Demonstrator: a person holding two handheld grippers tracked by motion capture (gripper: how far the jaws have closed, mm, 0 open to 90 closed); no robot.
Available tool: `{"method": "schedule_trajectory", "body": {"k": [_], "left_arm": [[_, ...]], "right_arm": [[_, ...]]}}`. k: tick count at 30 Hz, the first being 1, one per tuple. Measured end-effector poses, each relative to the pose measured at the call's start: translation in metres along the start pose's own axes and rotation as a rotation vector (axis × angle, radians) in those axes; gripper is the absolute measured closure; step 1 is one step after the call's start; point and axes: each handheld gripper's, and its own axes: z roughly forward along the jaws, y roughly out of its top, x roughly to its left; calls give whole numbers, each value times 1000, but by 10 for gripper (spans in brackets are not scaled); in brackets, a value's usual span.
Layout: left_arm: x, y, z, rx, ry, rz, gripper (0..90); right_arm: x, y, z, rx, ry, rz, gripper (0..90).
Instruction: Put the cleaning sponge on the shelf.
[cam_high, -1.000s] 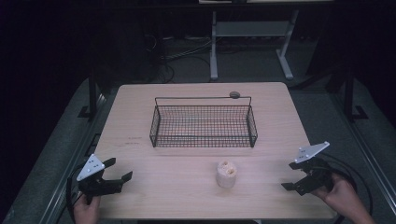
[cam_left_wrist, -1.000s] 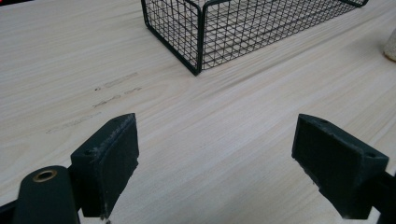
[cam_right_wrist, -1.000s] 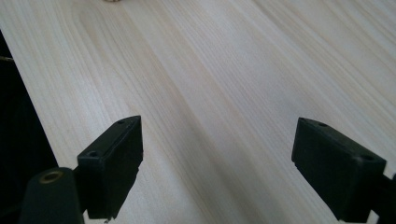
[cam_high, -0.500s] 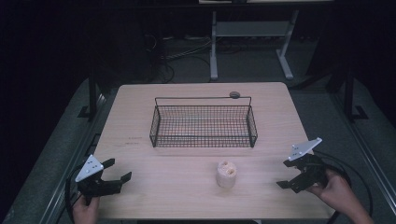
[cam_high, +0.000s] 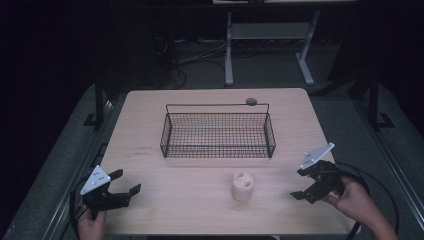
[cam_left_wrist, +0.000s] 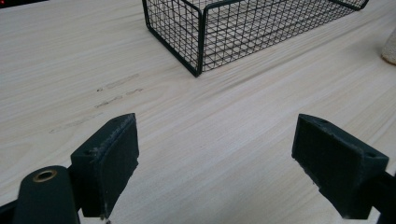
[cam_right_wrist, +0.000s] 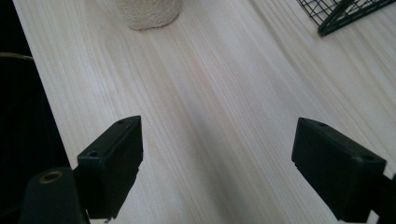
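A small cream-coloured roll (cam_high: 242, 186) stands upright on the wooden table (cam_high: 200, 210), in front of a black wire basket (cam_high: 218, 133). My left gripper (cam_high: 125, 183) rests at the table's front left, held open with nothing between its jaws. The basket's near corner (cam_left_wrist: 198, 44) lies ahead of it, and the roll's edge (cam_left_wrist: 388, 46) is at far right. My right gripper (cam_high: 301, 184) hovers at the front right, open and empty, turned toward the roll. In the right gripper view the roll's base (cam_right_wrist: 148, 11) is ahead at the top and a basket corner (cam_right_wrist: 348, 11) at upper right.
A small dark round object (cam_high: 251, 101) lies on the table behind the basket's far rim. Cables trail from both grippers off the table's front corners. Beyond the table, the dark floor holds a metal stand (cam_high: 270, 35) and loose cables.
My right gripper has moved left and slightly toward the roll. The left gripper has barely shifted.
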Motion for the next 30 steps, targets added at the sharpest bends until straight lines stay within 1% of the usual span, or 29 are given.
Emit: {"method": "schedule_trajectory", "body": {"k": [3, 5, 8, 18, 30], "left_arm": [[0, 0, 0, -2, -1, -1, 139], [0, 0, 0, -2, -1, 1, 140], [0, 0, 0, -1, -1, 2, 139], [1, 0, -1, -5, 3, -1, 140], [2, 0, -1, -8, 1, -3, 139]], "right_arm": [[1, 6, 0, 5, 3, -18, 159], [1, 8, 0, 11, 6, -18, 159], [3, 14, 1, 19, 10, -31, 159], [5, 26, 1, 24, 21, -52, 159], [9, 44, 5, 42, 39, -94, 158]]}}
